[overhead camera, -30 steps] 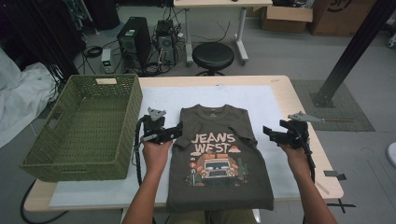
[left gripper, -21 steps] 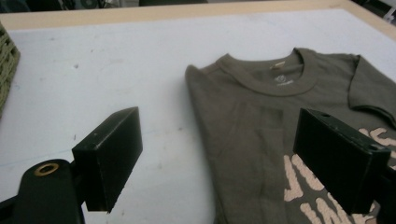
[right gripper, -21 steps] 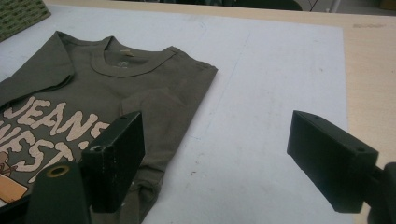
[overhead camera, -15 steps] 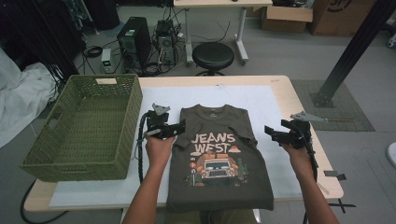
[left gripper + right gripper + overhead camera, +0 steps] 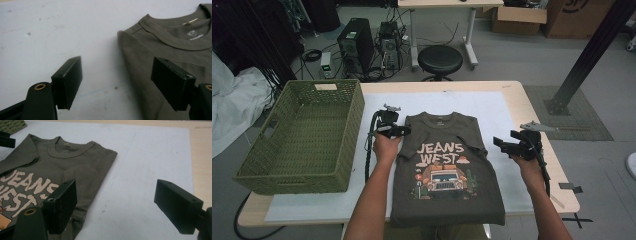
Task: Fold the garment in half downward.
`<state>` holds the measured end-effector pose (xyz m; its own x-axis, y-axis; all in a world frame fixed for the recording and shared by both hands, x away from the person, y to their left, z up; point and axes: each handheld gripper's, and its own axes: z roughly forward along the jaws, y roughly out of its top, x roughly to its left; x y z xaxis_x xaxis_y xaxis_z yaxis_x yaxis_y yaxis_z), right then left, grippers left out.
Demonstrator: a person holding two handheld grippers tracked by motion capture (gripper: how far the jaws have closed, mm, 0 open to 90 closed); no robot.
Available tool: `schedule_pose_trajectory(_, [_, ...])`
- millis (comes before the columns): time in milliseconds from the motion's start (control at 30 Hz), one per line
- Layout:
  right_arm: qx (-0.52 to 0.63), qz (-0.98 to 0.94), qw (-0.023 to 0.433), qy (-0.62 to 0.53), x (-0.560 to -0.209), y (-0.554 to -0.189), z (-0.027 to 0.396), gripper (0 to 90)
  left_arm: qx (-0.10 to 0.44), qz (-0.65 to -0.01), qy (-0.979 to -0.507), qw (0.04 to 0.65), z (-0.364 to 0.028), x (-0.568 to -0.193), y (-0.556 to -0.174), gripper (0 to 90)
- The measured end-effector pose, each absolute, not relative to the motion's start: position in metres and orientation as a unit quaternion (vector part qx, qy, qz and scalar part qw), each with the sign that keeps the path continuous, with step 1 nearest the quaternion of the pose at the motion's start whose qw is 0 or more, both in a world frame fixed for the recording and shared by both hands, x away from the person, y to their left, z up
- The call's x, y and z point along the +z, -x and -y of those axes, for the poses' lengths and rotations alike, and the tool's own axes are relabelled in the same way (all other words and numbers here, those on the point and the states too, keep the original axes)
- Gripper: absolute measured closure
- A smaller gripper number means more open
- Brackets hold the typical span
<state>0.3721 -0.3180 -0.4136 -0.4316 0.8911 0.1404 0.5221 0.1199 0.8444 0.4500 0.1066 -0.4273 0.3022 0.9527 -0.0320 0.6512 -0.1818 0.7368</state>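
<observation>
Two hand-held grippers flank the t-shirt (image 5: 447, 170), which lies print-up on the white sheet (image 5: 507, 120) in the middle of the bench (image 5: 532, 100), hem hanging over the near edge, both sleeves already folded in.

Left hand-held gripper (image 5: 406, 131): at the shirt's left shoulder, toward the far edge. Jaws have just been closing a little but remain apart; in the left gripper view one jaw sits over bare sheet, the other over the folded shoulder edge. Nothing pinched yet.

Right hand-held gripper (image 5: 497, 142): released, wide apart, held off the shirt's right side toward the right edge of the bench; nothing between the jaws.

Risks, as judged:
- Left jaws may close on the top layer only, so the folded sleeve slides out and the fold opens.
- Lower jaw may snag the white sheet along with the cloth and drag it.
- Lifting one shoulder while the right one is ungripped would skew the shirt.
- The overhanging hem could pull the shirt off the near edge.

Basket (image 5: 302, 140) stands at the left edge, well apart.
</observation>
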Motion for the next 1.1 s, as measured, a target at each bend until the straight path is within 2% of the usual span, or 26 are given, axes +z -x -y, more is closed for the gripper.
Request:
schedule_pose_trajectory(167, [0.440, -0.727, 0.198, -0.489, -0.419, -0.376, 0.314, 18.7, 0.250, -0.530, -0.739, 0.332, -0.099, -0.436, -0.458, 38.2])
schedule_pose_trajectory(267, [0.440, -0.730, 0.196, -0.485, -0.420, -0.379, 0.311, 19.1, 0.234, -0.520, -0.759, 0.315, -0.096, -0.441, -0.465, 43.6])
schedule_pose_trajectory(400, [0.434, -0.734, 0.195, -0.485, -0.423, -0.385, 0.309, 19.5, 0.225, -0.509, -0.762, 0.331, -0.095, -0.444, -0.470, 53.6])
schedule_pose_trajectory(567, [0.428, -0.734, 0.192, -0.492, -0.428, -0.404, 0.304, 21.8, 0.210, -0.492, -0.765, 0.359, -0.096, -0.448, -0.472, 72.0])
schedule_pose_trajectory(633, [0.421, -0.734, 0.190, -0.499, -0.431, -0.418, 0.301, 24.5, 0.207, -0.491, -0.766, 0.361, -0.097, -0.448, -0.472, 76.2])
schedule_pose_trajectory(767, [0.408, -0.735, 0.176, -0.512, -0.437, -0.450, 0.288, 28.9, 0.208, -0.490, -0.766, 0.362, -0.097, -0.448, -0.472, 78.7])
schedule_pose_trajectory(933, [0.382, -0.751, 0.184, -0.507, -0.444, -0.479, 0.269, 35.5, 0.209, -0.489, -0.767, 0.360, -0.096, -0.448, -0.471, 78.7])
schedule_pose_trajectory(1000, [0.385, -0.752, 0.173, -0.506, -0.445, -0.487, 0.265, 40.1, 0.209, -0.489, -0.767, 0.359, -0.096, -0.448, -0.471, 78.7])
schedule_pose_trajectory(1100, [0.362, -0.779, 0.190, -0.476, -0.447, -0.493, 0.253, 48.1, 0.207, -0.490, -0.766, 0.361, -0.097, -0.448, -0.472, 78.7])
